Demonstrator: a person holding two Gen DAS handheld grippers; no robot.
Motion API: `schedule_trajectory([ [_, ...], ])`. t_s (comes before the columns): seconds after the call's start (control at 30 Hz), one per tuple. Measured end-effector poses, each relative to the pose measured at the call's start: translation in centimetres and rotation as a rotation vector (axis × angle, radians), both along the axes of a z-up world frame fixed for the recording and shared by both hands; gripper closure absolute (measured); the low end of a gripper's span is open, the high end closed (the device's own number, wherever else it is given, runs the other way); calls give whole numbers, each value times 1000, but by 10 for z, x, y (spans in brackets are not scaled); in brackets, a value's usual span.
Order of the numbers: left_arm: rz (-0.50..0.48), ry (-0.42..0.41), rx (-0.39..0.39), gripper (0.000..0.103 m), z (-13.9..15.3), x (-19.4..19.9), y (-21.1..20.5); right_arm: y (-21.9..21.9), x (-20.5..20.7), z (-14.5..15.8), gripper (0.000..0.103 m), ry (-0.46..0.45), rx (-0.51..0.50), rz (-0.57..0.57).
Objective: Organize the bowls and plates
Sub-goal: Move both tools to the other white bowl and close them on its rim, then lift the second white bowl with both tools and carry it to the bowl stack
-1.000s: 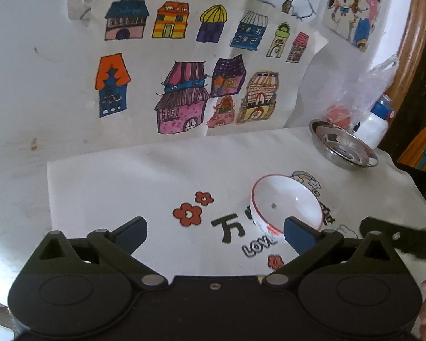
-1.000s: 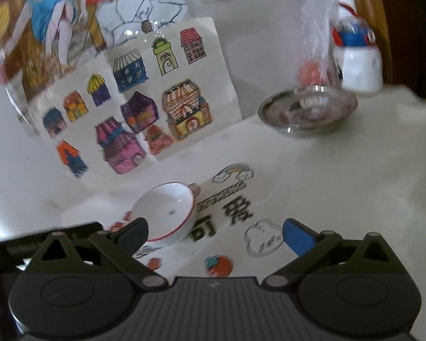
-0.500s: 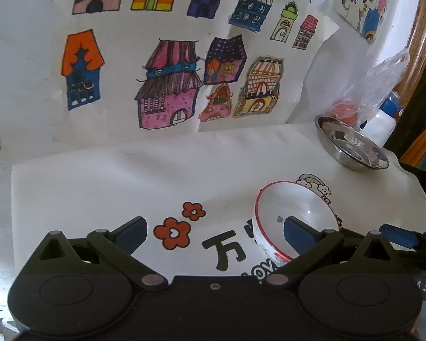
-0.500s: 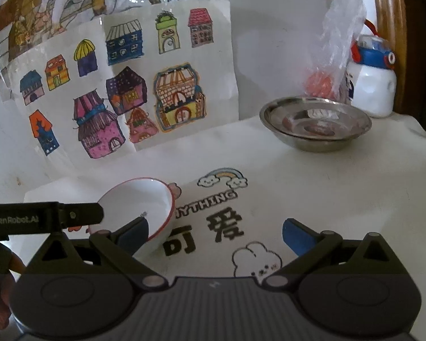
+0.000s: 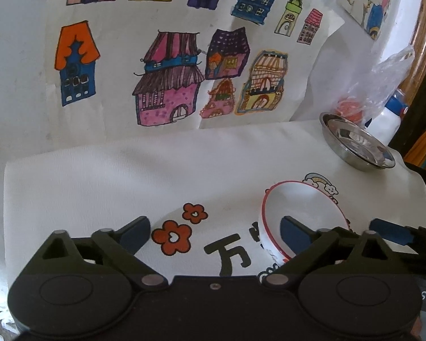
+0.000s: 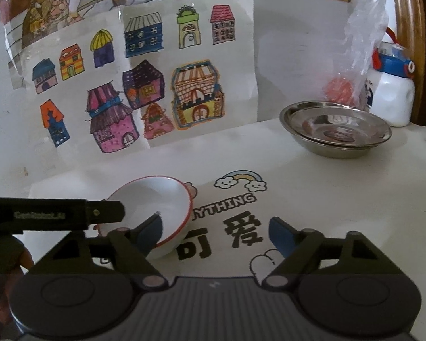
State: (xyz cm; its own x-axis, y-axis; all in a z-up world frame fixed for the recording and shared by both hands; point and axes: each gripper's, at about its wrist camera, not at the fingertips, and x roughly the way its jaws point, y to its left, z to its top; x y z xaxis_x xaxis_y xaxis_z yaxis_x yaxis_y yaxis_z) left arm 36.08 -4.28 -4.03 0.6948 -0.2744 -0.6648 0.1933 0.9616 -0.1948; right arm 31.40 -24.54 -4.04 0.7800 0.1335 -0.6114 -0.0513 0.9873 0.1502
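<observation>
Both jaws stand spread wide, pinching nothing. Between them, the left gripper (image 5: 215, 231) frames the printed tablecloth (image 5: 127, 176), and its right fingertip (image 5: 291, 228) overlaps the white bowl with a red rim (image 5: 298, 213), which sits on the cloth (whether pad and bowl touch, I cannot tell). On the right gripper (image 6: 215, 229), that same bowl (image 6: 153, 201) lies at its left fingertip (image 6: 152, 228), whose pad crosses the near rim. Beyond the right jaw stand the stacked steel plates (image 6: 336, 130), well apart from the bowl, with a white bottle (image 6: 392, 96) and plastic bag (image 6: 357, 45) behind them. House drawings (image 6: 144, 85) hang on the wall ahead.
</observation>
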Motion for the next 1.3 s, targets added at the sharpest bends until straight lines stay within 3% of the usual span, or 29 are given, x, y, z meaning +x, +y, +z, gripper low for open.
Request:
schedule_trajectory([
  [0.07,-12,1,0,13,0,0,-1,1,0,0,26,-1,6,9],
  [0.23,-66,5,-5,36,1,0,-7,3,3,-2,33,21,46,37],
  [0.53,-141,45,-63,69,1,-2,-12,6,6,-4,60,65,138,81],
  [0.7,-156,62,-95,78,-1,-4,-13,2,5,-7,78,88,218,88],
  [0.8,-166,67,-102,87,0,-6,-14,-1,4,-7,80,98,240,86],
  [1.1,-140,107,-121,88,2,-18,-12,-4,-10,-2,85,100,251,80],
  [1.3,-145,72,-113,88,23,-40,-14,-4,-31,18,85,62,255,86],
])
